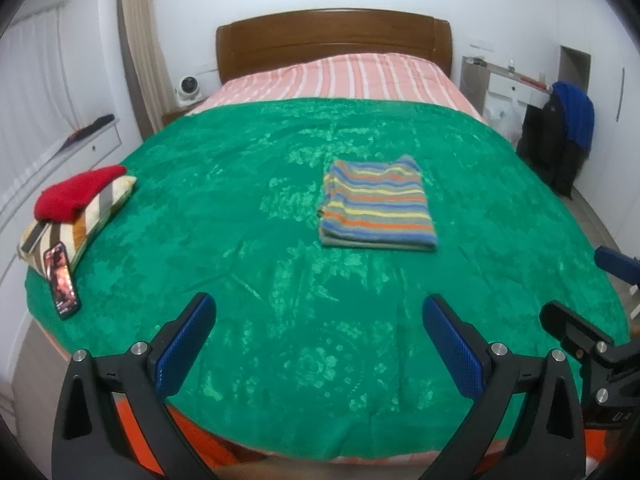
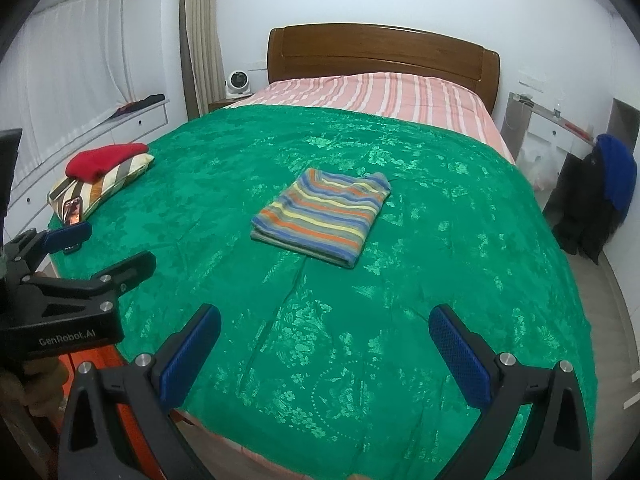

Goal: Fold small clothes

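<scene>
A striped garment [image 1: 377, 205] lies folded into a neat rectangle on the green bedspread [image 1: 248, 216], near the middle of the bed. It also shows in the right wrist view [image 2: 323, 217]. My left gripper [image 1: 320, 312] is open and empty, held above the near edge of the bed, well short of the garment. My right gripper [image 2: 325, 326] is open and empty, also above the near edge. The right gripper shows at the right edge of the left wrist view [image 1: 584, 300]; the left gripper shows at the left of the right wrist view [image 2: 100, 248].
A red folded garment [image 1: 78, 192] sits on a striped pillow [image 1: 92, 220] at the bed's left edge, with a phone [image 1: 62, 278] beside it. A wooden headboard [image 1: 332, 40] is at the far end. A chair with dark and blue clothes [image 1: 564, 136] stands to the right.
</scene>
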A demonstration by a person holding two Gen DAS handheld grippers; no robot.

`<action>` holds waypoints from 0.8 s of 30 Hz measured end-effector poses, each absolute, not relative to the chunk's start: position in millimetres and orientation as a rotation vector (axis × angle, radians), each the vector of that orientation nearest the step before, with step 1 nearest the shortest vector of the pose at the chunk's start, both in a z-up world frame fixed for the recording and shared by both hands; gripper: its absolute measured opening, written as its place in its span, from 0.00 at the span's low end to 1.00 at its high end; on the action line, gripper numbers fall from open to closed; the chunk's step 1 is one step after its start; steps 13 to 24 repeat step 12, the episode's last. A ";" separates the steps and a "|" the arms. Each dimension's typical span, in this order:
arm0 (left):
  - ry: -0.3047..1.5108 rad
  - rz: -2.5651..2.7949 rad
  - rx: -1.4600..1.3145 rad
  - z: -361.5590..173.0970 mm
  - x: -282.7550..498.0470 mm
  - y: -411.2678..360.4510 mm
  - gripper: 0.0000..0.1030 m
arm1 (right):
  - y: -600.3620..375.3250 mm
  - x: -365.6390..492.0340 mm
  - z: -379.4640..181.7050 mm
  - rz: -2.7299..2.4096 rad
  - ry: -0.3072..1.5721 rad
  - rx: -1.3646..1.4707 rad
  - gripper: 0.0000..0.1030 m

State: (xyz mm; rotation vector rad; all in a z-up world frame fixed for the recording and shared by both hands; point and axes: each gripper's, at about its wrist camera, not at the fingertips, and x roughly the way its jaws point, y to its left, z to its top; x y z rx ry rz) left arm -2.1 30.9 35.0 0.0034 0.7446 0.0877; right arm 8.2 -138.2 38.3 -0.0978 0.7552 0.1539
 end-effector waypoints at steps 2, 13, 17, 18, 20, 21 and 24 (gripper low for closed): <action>0.746 0.098 0.001 33.8 -1.6 32.2 1.00 | -138.4 7.9 37.6 0.153 0.756 -0.100 1.00; 0.701 0.091 0.031 38.2 -7.3 23.1 1.00 | -141.3 9.8 38.8 0.147 0.754 -0.091 1.00; 0.701 0.091 0.031 38.2 -7.3 23.1 1.00 | -141.3 9.8 38.8 0.147 0.754 -0.091 1.00; 0.701 0.091 0.031 38.2 -7.3 23.1 1.00 | -141.3 9.8 38.8 0.147 0.754 -0.091 1.00; 0.701 0.091 0.031 38.2 -7.3 23.1 1.00 | -141.3 9.8 38.8 0.147 0.754 -0.091 1.00; 0.701 0.091 0.031 38.2 -7.3 23.1 1.00 | -141.3 9.8 38.8 0.147 0.754 -0.091 1.00; 0.701 0.091 0.031 38.2 -7.3 23.1 1.00 | -141.3 9.8 38.8 0.147 0.754 -0.091 1.00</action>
